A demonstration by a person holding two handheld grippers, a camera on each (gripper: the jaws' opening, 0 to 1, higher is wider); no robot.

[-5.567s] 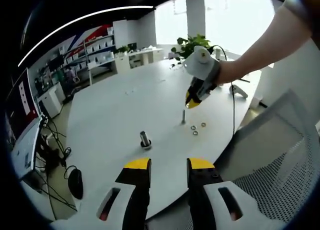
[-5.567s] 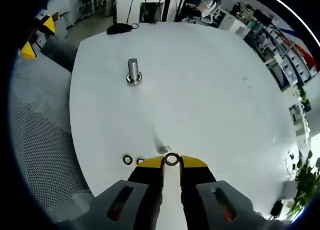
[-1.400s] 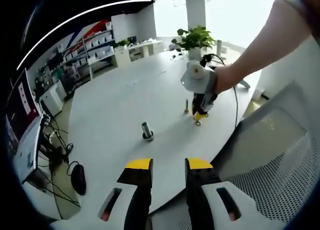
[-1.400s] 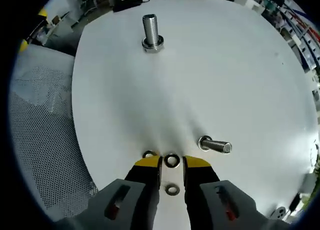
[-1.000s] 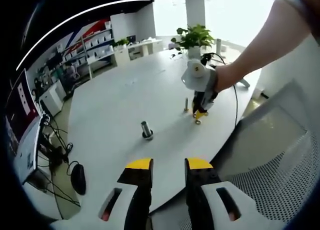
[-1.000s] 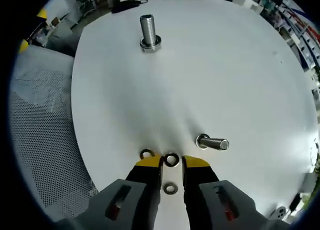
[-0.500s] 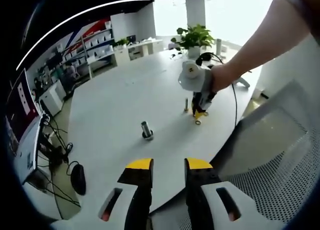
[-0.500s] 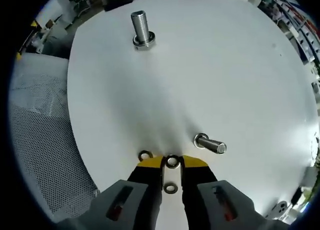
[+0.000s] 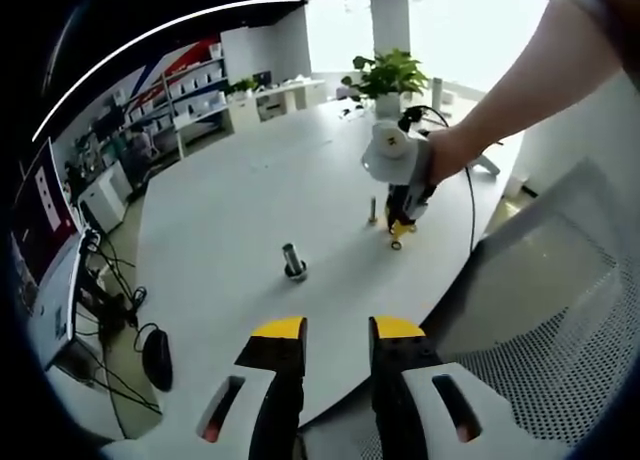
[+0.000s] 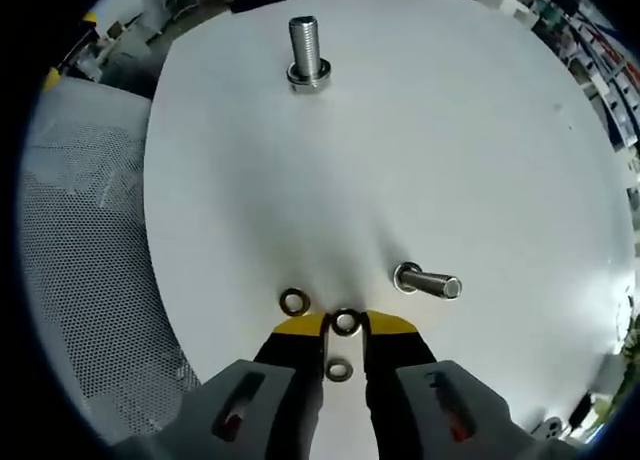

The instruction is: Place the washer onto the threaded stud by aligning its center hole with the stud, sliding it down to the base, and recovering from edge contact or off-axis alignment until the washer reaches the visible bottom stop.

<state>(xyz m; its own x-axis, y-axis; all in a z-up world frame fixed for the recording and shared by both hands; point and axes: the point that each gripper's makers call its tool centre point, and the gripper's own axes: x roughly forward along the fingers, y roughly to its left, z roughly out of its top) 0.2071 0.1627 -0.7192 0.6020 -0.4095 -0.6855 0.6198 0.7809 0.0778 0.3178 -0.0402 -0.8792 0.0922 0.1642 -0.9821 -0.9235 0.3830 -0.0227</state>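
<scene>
Right gripper (image 10: 344,325) pinched a washer (image 10: 345,322) edge-on; left gripper (image 9: 335,327) spread, idle. Needed hole centred over stud (image 10: 428,282) w/ washer kept level.

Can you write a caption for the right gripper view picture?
Right tongs pinch a washer above a white table, two loose washers nearby, with small stud and big stud standing ahead.

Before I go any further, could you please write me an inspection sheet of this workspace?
Surface: white round table, bare around the parts.
Job's things: large threaded stud upright; small stud nearby; washer between the right tongs' tips, two loose washers beside.
Clutter: nothing seen.
Grippers: right tongs low over the washers; left tongs open, off the table's edge.
Cables: floor cables.
Surroundings: mesh chair, potted plant, shelving.
</scene>
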